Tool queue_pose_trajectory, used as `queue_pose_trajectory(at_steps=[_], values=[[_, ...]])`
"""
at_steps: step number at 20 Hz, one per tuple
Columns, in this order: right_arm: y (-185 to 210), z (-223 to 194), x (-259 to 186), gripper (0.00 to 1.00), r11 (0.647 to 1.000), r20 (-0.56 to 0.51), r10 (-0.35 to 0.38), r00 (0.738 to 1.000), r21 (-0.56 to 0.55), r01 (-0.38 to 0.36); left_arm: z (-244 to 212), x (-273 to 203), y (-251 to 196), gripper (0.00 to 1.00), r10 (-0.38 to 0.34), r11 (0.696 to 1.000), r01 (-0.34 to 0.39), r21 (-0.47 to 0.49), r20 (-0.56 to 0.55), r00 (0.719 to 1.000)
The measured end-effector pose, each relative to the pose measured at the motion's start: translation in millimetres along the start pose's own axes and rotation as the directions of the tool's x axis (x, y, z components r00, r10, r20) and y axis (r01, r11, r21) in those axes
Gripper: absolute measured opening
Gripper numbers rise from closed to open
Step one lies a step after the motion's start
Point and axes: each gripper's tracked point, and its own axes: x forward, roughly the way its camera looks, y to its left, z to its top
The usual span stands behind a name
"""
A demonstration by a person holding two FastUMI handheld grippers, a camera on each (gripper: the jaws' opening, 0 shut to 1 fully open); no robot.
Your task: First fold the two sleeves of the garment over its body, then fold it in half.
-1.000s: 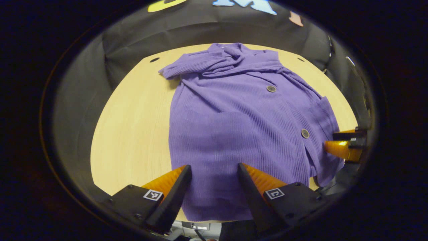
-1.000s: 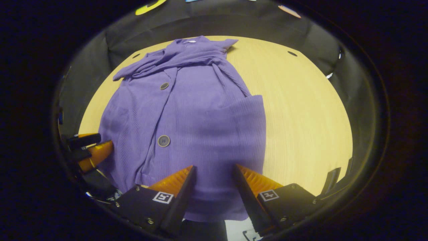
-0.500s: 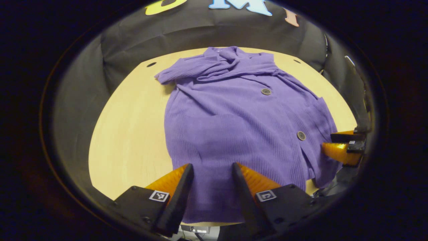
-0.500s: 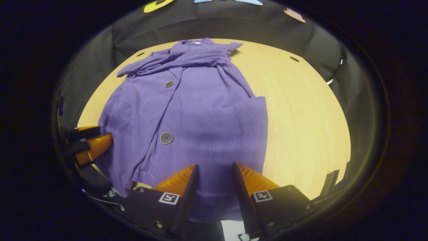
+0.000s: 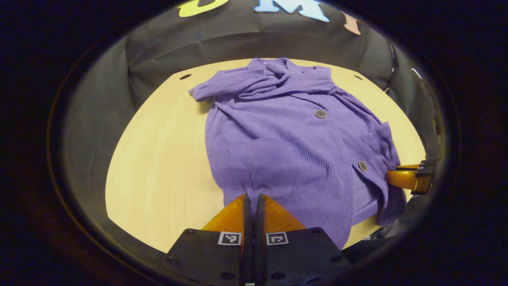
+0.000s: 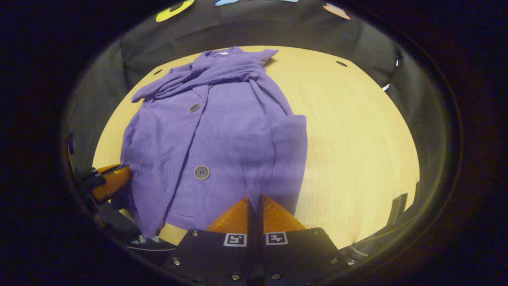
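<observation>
One purple ribbed cardigan [image 5: 293, 139] on the tabletop [image 5: 158, 159], collar end away from me, hem end near me. Two sleeves, both already folded across the chest near the collar. Two buttons visible on the front: upper button [image 5: 320, 114], lower button [image 5: 362, 166]. One patch pocket [image 6: 287, 147] clear on the right half in the right gripper view. Two grippers: my left gripper [image 5: 252, 196] has its jaws closed together on the hem, fabric puckered where they pinch. My right gripper [image 6: 254, 197] is likewise closed on the hem at the pocket side; both fingers are pressed into the cloth. Each gripper shows at the edge of the other's view, at the hem corners. Tabletop is light wood, rounded corners, small dark holes near the far edge. Black cloth booth wall [image 5: 238, 39] behind.
</observation>
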Motion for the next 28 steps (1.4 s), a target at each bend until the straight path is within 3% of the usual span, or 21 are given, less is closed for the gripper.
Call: queue_pose_trajectory(at_steps=[7, 12, 20, 28], values=[[4.9, 21.4, -9.6, 0.01, 0.996, 0.009, 0.042, 0.999, 0.082, -0.043, 19.2, -5.6, 1.2, 0.07, -0.006, 0.999, 0.008, -0.051, 0.026, 1.0], [12.9, 57.8, -18.9, 0.01, 0.992, 0.063, 0.078, 0.995, 0.098, -0.084, 65.1, -12.1, -2.2, 0.08, -0.012, 0.998, 0.018, -0.06, 0.101, 0.995], [12.7, 161.0, -17.3, 0.01, 0.989, 0.203, 0.093, 0.975, 0.095, -0.114, 165.9, -0.5, 10.3, 0.08, -0.006, 0.997, 0.022, -0.069, 0.229, 0.973], [2.8, 275.5, -0.8, 0.0, 0.989, 0.321, 0.089, 0.943, 0.08, -0.121, 279.0, 40.6, 25.4, 0.08, 0.015, 0.995, 0.018, -0.098, 0.331, 0.944]])
